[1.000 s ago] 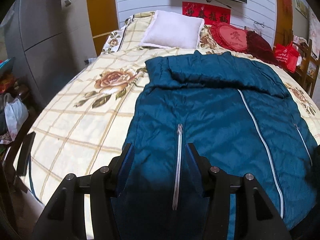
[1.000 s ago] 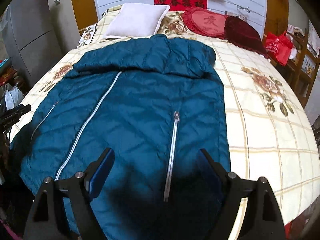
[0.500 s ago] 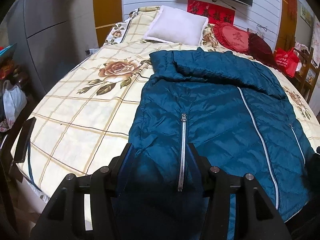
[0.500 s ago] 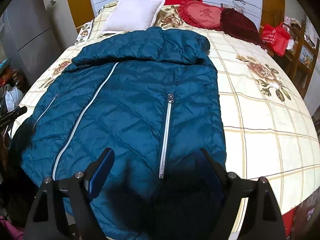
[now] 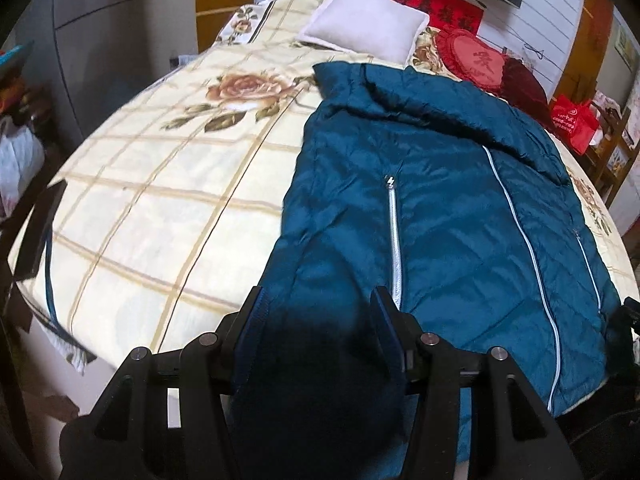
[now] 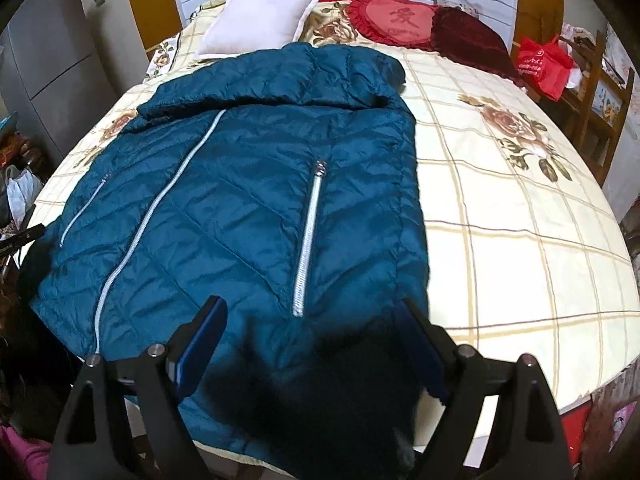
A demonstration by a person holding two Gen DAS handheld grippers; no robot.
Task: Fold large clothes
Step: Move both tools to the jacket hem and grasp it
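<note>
Bedroom with a bed [image 6: 520, 240] under a cream checked cover printed with roses; a white pillow [image 6: 256, 20] and red cushions [image 6: 396, 20] sit at the head. Across the cover lies a teal quilted jacket [image 6: 248, 200], front up and zipped, its hem overhanging the near edge. Its upper part looks already turned down into a thick band near the pillow, though the fisheye makes that hard to confirm. The body is otherwise spread flat, so most of the folding seems left to do. The left gripper [image 5: 320, 304] hangs over the hem at one side, the right gripper [image 6: 308, 316] over the other side, both with fingers spread wide and gripping nothing
</note>
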